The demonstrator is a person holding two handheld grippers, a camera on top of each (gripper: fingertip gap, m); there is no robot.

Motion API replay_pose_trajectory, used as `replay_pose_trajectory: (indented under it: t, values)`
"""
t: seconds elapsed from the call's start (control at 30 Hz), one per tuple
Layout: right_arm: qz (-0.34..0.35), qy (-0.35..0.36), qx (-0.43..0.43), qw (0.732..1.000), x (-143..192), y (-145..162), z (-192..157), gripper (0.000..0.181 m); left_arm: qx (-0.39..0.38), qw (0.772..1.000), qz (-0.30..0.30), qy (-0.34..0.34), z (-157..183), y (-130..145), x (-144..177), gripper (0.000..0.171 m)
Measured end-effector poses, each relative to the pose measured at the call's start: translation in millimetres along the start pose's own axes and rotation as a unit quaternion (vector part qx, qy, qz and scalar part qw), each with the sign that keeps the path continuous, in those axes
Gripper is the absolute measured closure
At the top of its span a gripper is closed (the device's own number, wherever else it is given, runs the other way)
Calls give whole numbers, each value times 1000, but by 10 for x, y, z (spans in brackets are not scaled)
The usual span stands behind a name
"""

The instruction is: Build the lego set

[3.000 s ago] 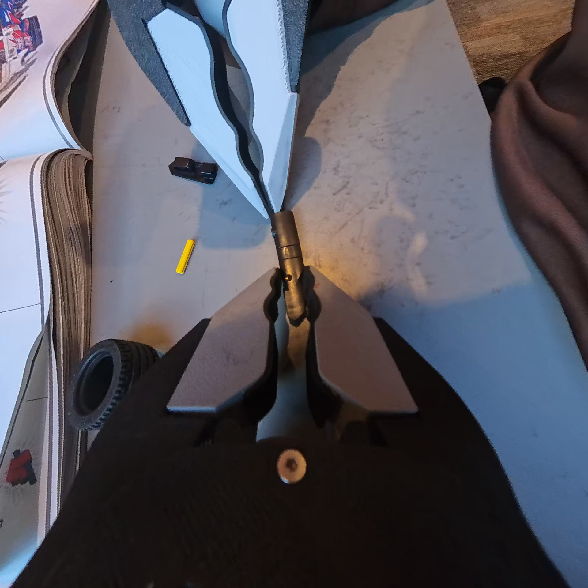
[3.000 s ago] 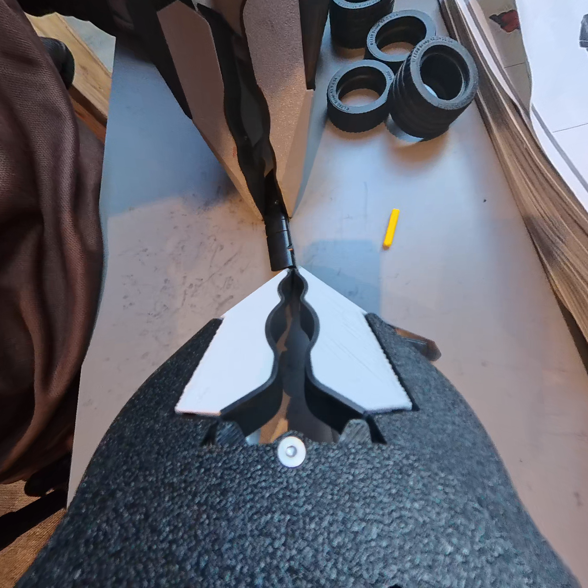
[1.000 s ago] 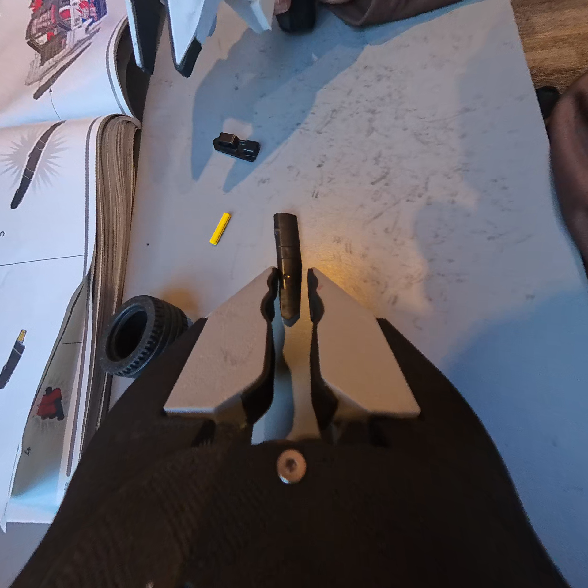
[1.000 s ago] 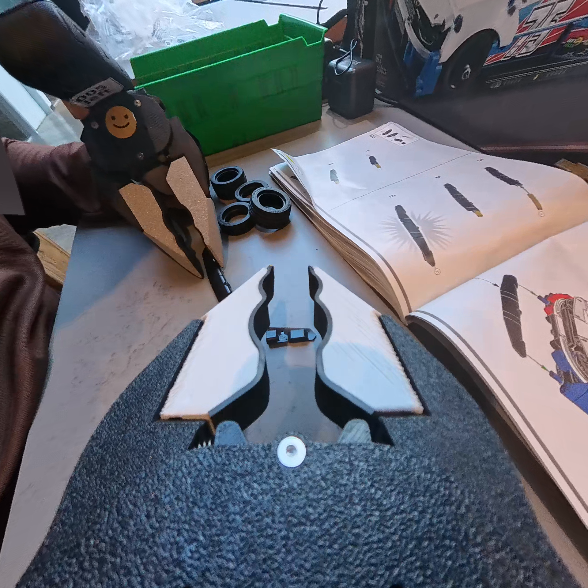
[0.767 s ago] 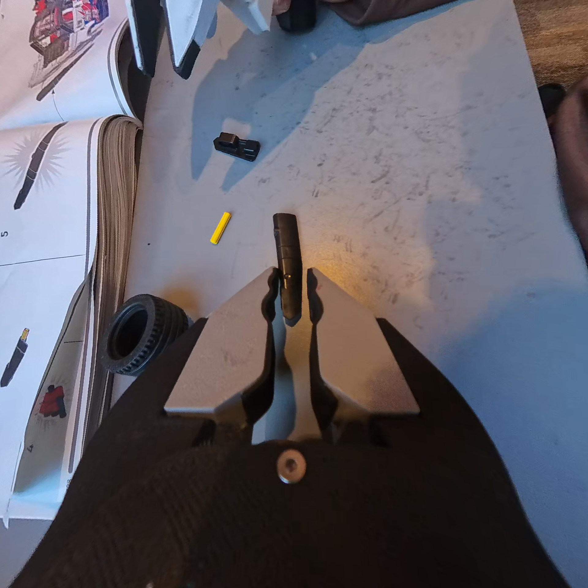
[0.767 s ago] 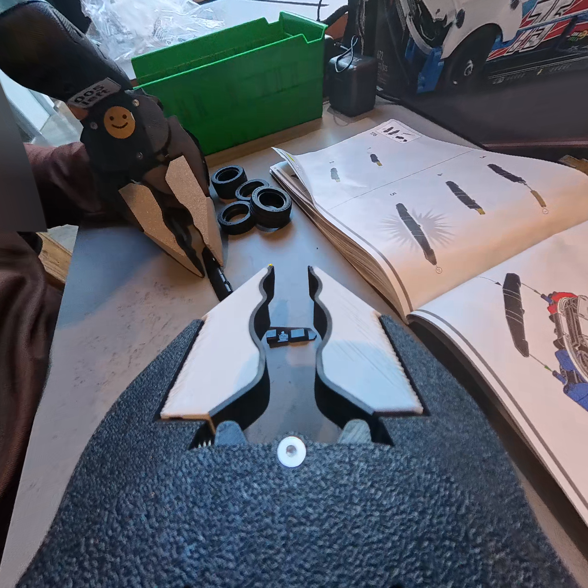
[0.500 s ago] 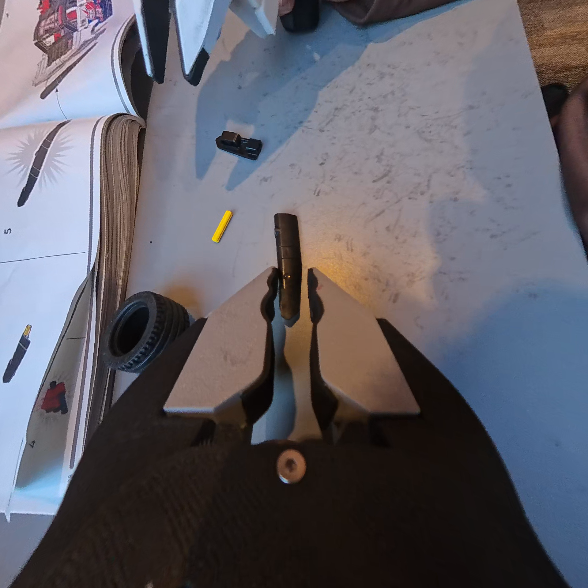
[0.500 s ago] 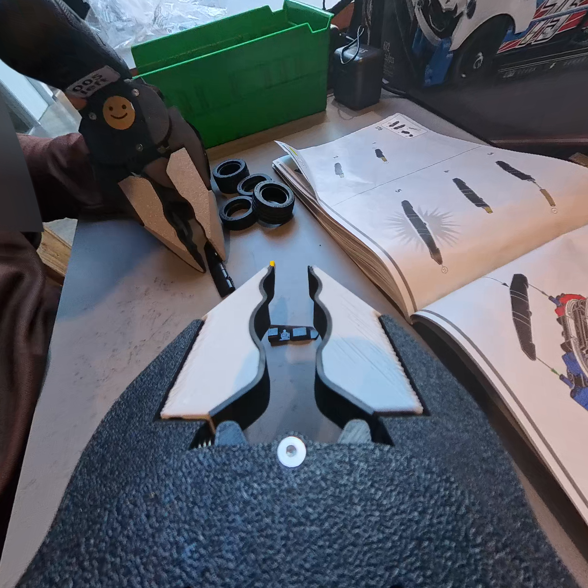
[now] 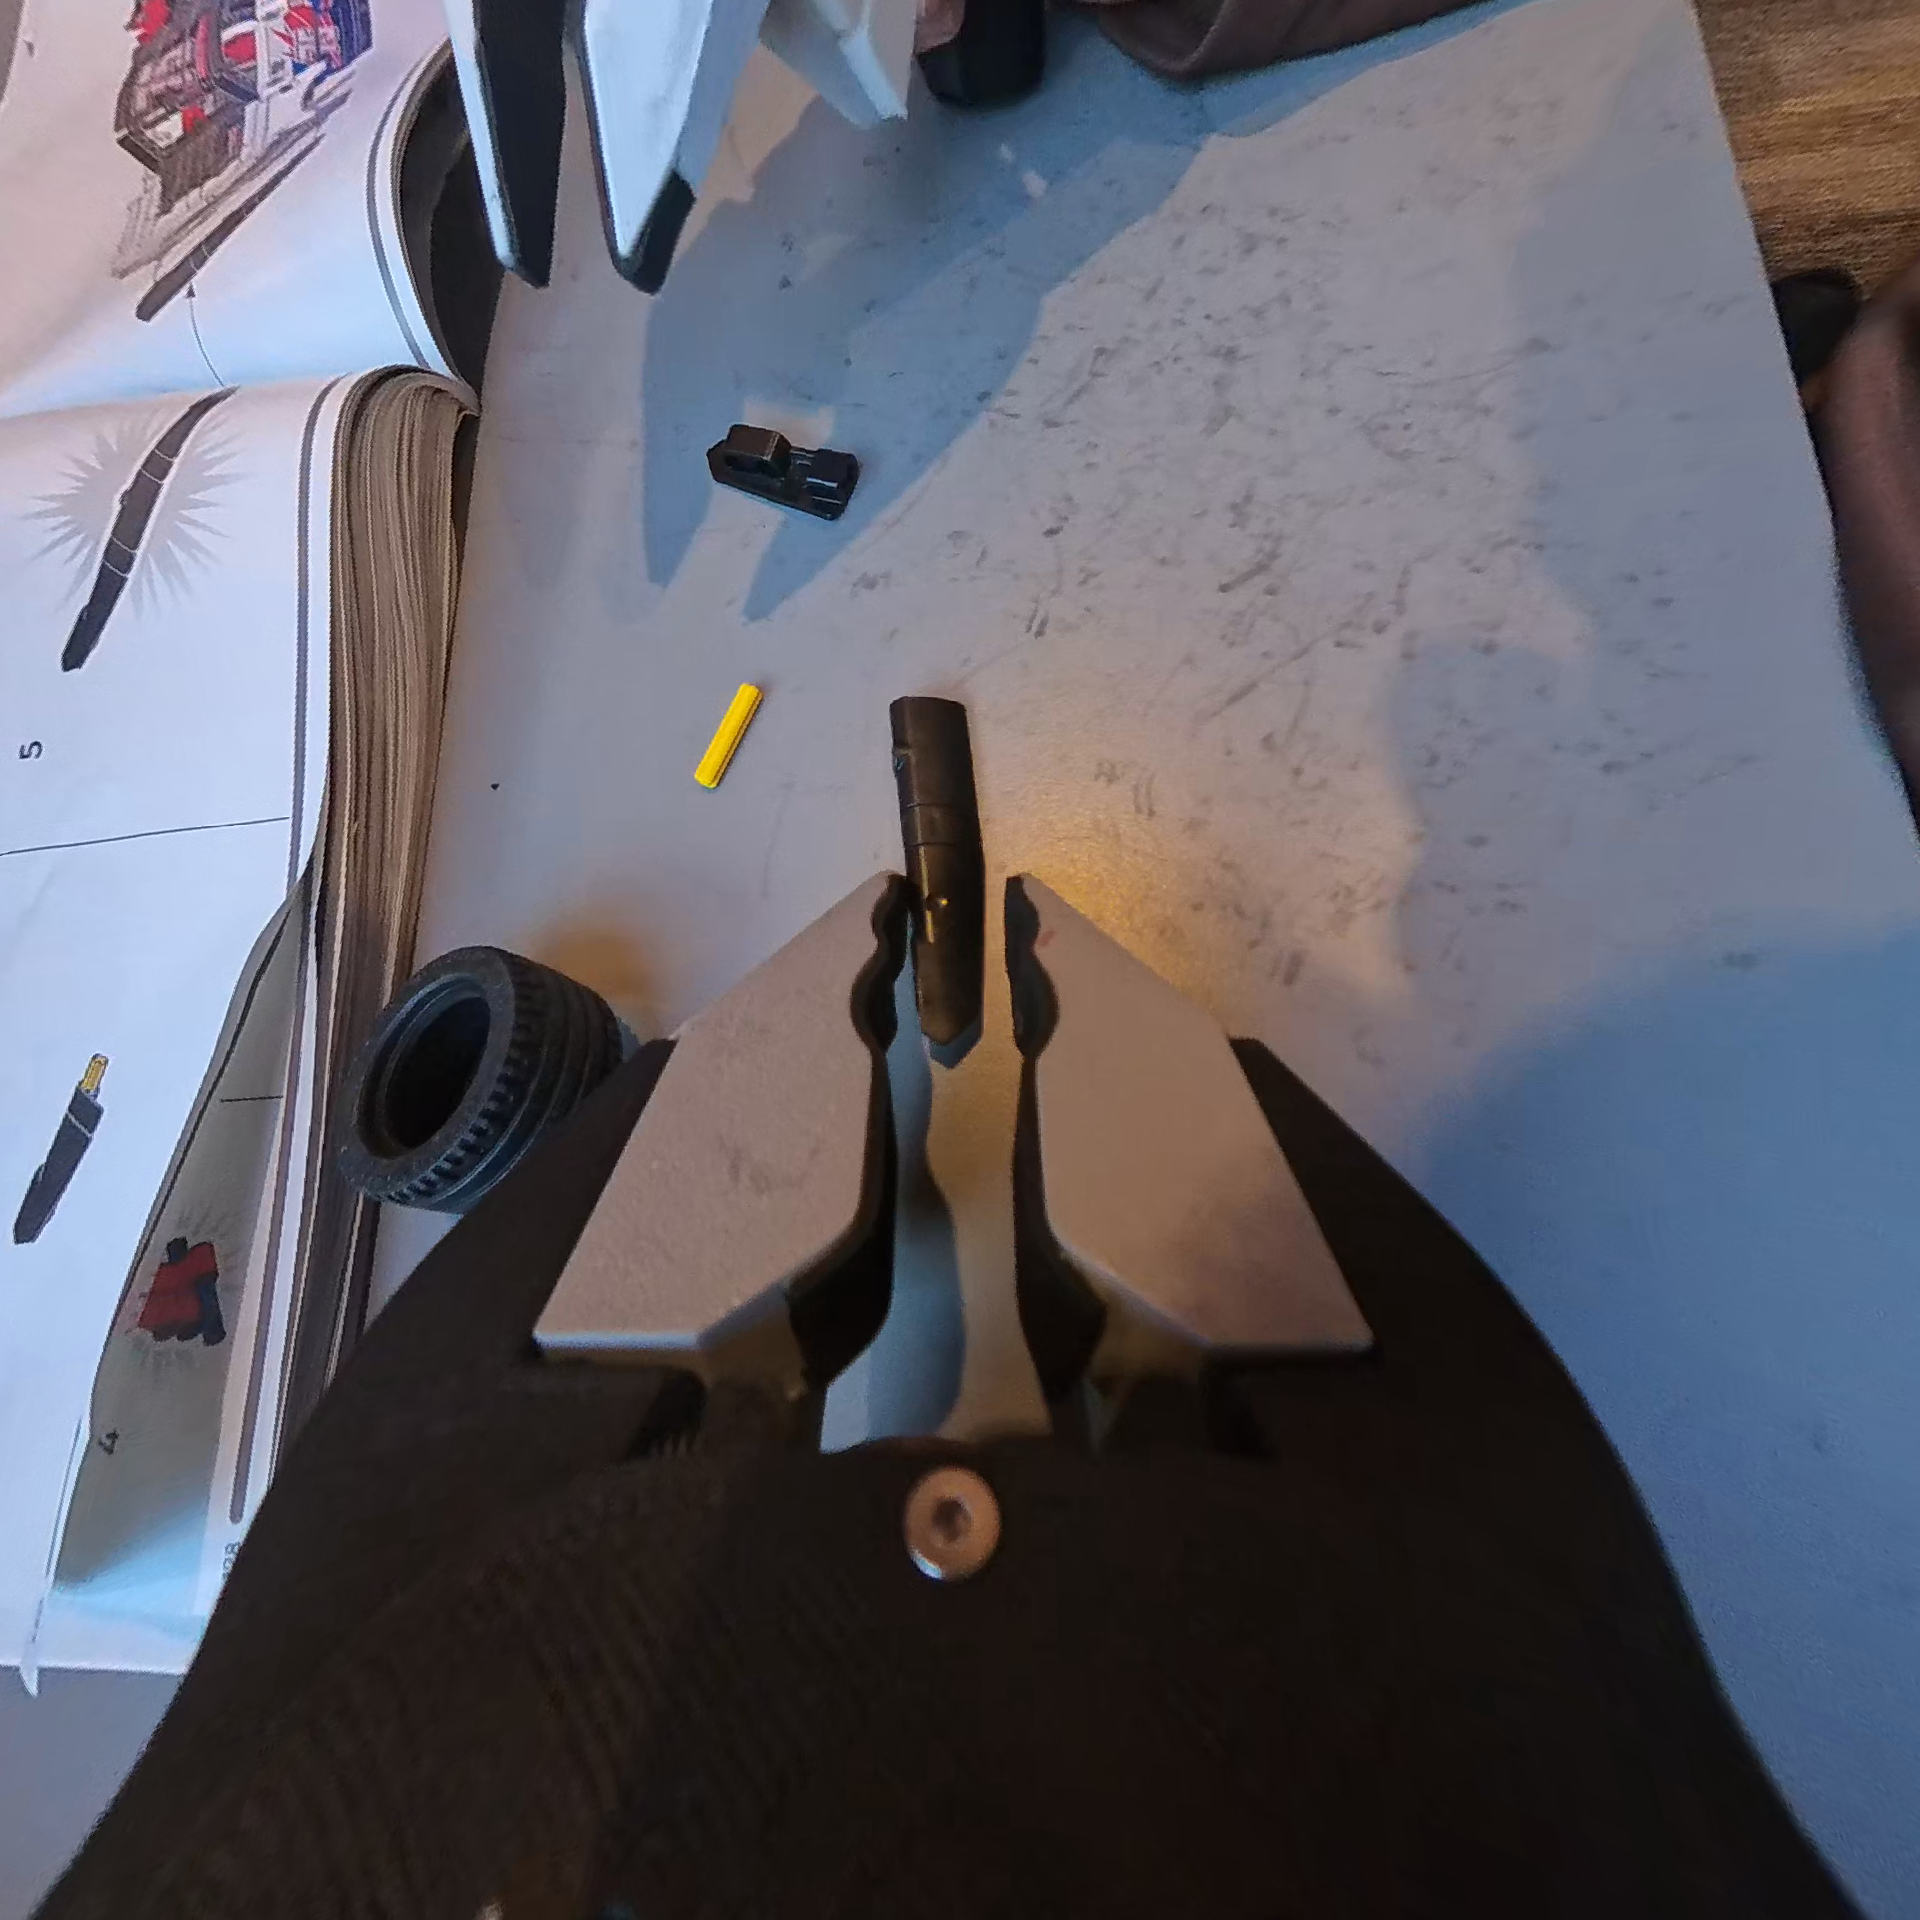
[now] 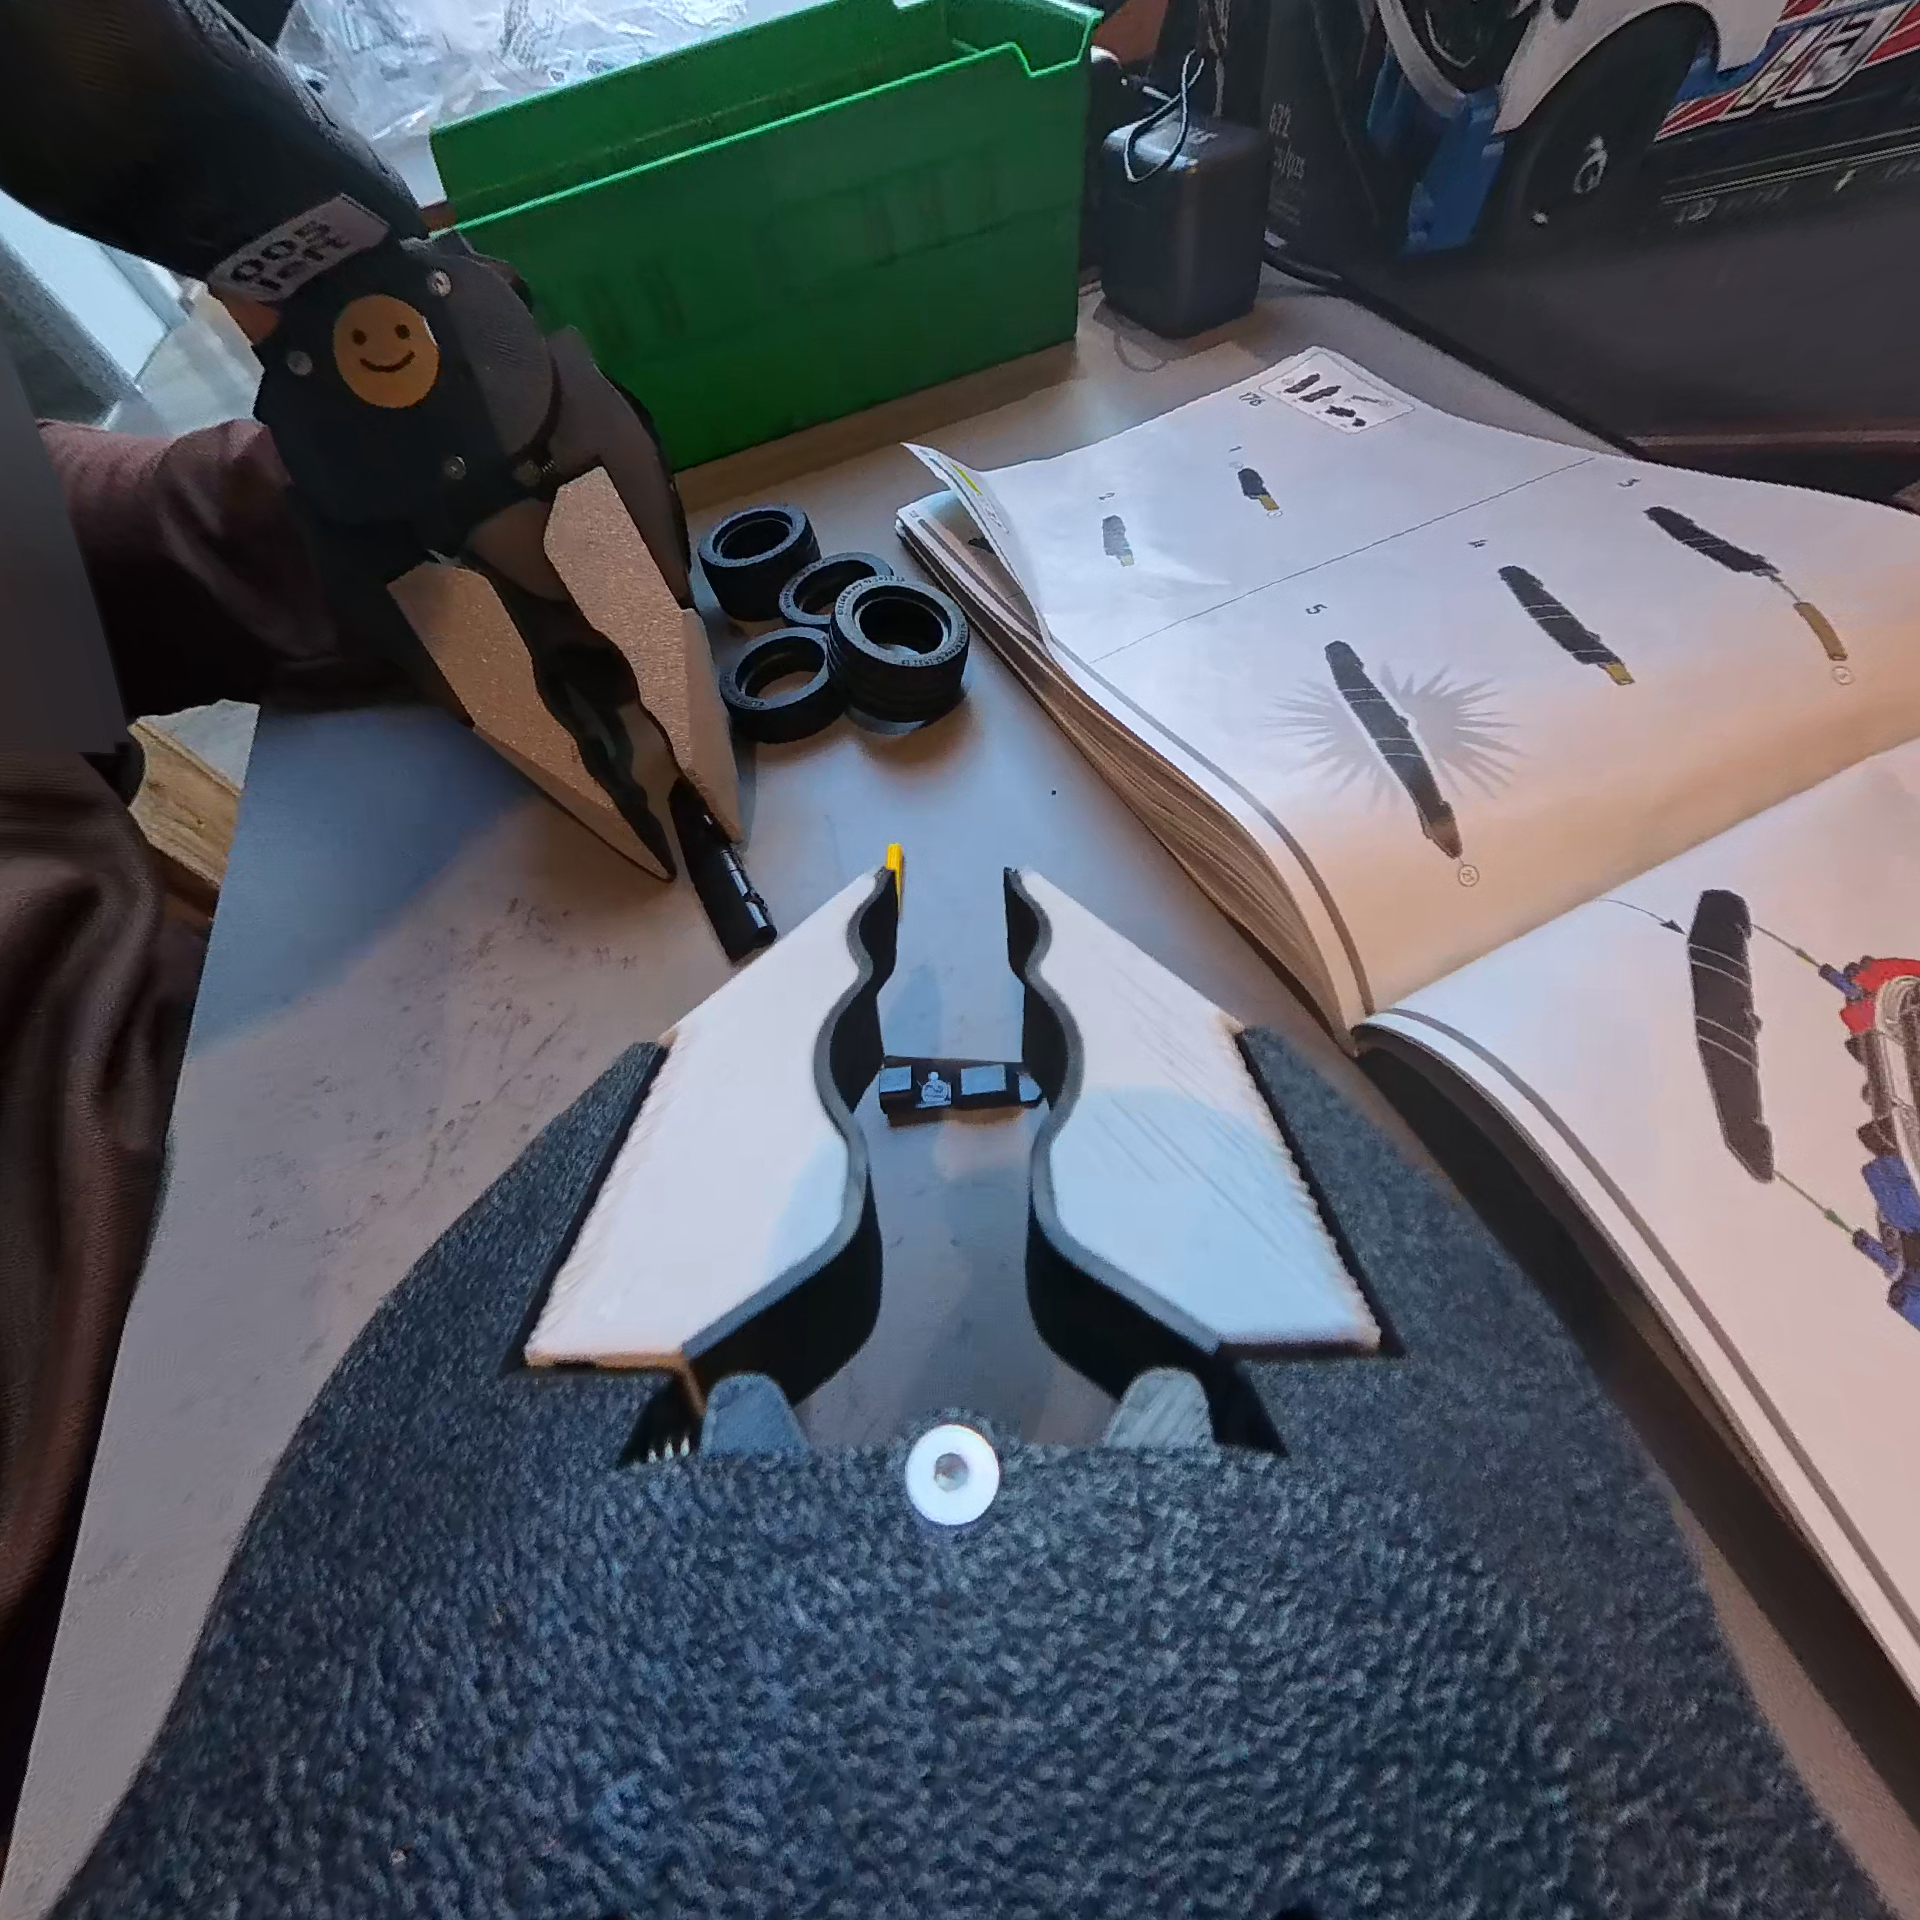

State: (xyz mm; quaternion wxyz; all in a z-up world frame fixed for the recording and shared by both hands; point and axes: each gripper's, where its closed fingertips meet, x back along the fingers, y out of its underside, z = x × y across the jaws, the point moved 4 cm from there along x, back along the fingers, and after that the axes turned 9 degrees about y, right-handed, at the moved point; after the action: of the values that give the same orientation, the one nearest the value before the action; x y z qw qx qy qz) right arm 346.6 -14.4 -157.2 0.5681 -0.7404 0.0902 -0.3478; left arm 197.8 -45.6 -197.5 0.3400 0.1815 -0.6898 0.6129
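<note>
My left gripper (image 9: 953,883) is shut on a black cylindrical lego piece (image 9: 935,810), which points forward over the grey table (image 9: 1299,520). In the right wrist view the same gripper (image 10: 698,847) holds that piece (image 10: 727,883) tilted, its free end at the table. My right gripper (image 10: 951,883) is open and empty. A small black lego part (image 10: 956,1089) lies on the table between its fingers. That part (image 9: 784,483) and a yellow pin (image 9: 727,732) also show in the left wrist view, with the right gripper (image 9: 587,275) above them. The pin (image 10: 891,862) peeks past my right gripper's left fingertip.
An open instruction booklet (image 10: 1455,727) lies to the right, and shows at the left in the left wrist view (image 9: 156,727). Several black tyres (image 10: 842,644) sit beside it, one near my left gripper (image 9: 468,1081). A green bin (image 10: 779,229) and a set box (image 10: 1662,104) stand behind. A brown sleeve (image 10: 62,1039) is at the left. About 5 cm separates my left fingertips from the yellow pin (image 9: 727,732).
Three seconds ago both grippers met on the black piece. The right gripper has let go, opened and moved over the small black part. In the last second it only drifted slightly.
</note>
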Motion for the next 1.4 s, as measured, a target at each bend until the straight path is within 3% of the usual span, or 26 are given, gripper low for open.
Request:
replay_pose_trajectory:
  t: [0.47,0.87,1.03,1.1,1.4]
  values:
    - [-16,-2,16,1000,-38,32,-44,162,3,1000,0,2,-4,2,0,156]
    - [-138,54,132,980,-454,213,-267,162,8,1000,0,-8,-26,8,14,152]
    - [-168,35,127,977,-572,232,-305,167,9,1000,0,-12,-28,20,28,151]
    - [-173,27,115,978,-580,236,-308,178,12,1000,0,-13,-34,21,30,150]
    - [-160,17,115,980,-419,278,-293,179,25,1000,1,-5,-48,25,30,150]
